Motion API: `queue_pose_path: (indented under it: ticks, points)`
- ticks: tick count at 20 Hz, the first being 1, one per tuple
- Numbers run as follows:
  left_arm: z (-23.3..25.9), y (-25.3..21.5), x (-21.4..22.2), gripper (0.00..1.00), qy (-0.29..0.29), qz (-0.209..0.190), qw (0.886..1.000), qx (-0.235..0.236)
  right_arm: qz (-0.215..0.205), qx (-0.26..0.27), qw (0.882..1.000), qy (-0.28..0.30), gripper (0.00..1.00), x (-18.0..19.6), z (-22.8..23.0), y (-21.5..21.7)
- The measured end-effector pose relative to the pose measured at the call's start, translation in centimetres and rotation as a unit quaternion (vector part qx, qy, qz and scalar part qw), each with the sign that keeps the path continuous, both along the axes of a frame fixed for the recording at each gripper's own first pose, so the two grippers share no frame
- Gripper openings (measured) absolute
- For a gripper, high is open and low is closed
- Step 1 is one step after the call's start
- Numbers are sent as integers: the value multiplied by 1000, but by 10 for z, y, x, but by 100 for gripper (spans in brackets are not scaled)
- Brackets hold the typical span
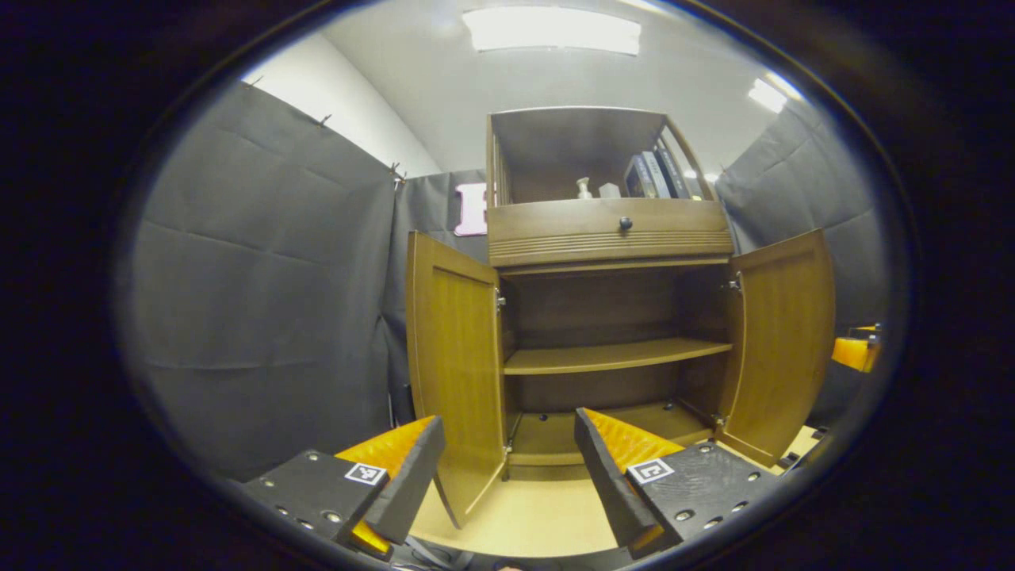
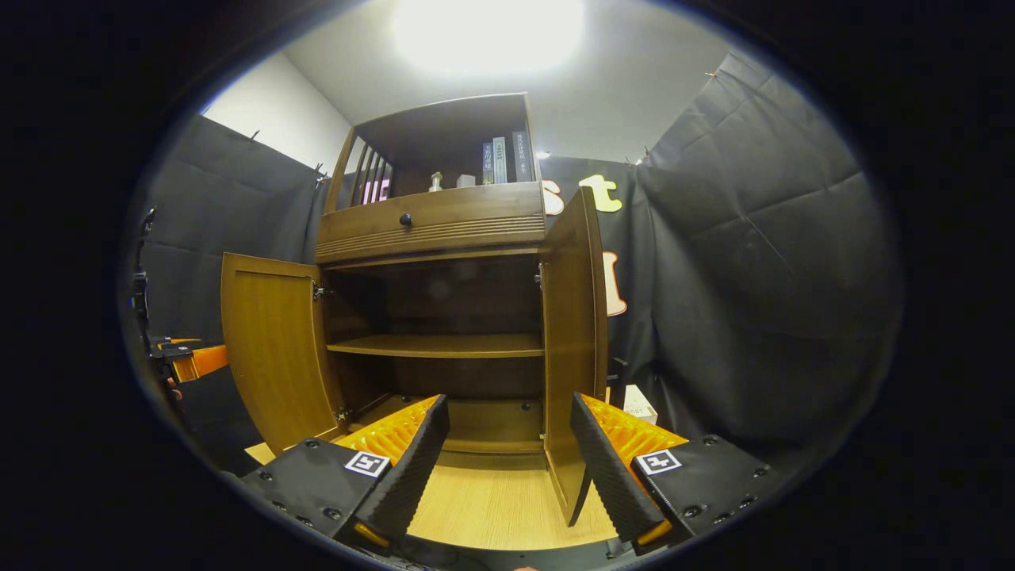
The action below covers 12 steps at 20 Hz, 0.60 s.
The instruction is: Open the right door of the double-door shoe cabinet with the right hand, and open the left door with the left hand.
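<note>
Both tongs gape empty: left gripper (image 1: 507, 468), right gripper (image 2: 507, 464). Left door (image 1: 456, 373) and right door (image 2: 572, 349) stand swung wide; I judge the shoe cabinet (image 1: 610, 234) task done.

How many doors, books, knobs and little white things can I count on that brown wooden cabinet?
Open brown wooden doors: 2, the left door and the right door
Upright books on the top shelf: 3
Small white bottle: 1
Small white box: 1
Round dark drawer knob: 1
Total: 8
</note>
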State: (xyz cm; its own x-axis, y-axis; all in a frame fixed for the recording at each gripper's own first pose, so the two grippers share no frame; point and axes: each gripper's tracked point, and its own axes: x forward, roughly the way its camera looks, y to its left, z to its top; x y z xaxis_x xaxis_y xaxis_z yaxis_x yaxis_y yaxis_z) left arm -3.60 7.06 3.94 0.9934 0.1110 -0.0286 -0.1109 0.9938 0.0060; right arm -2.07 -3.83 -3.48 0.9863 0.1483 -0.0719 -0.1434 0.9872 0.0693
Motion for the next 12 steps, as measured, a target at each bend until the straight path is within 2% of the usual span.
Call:
queue_pose_path:
  ticks: [1,12]
  points:
    - [0,2,-1,94,-1,2,1000,0,1,-1,1000,-1,97,0,1,1]
    - [3,20,2,94,-6,14,1000,-3,-3,-14,1000,-10,97,4,7,8]
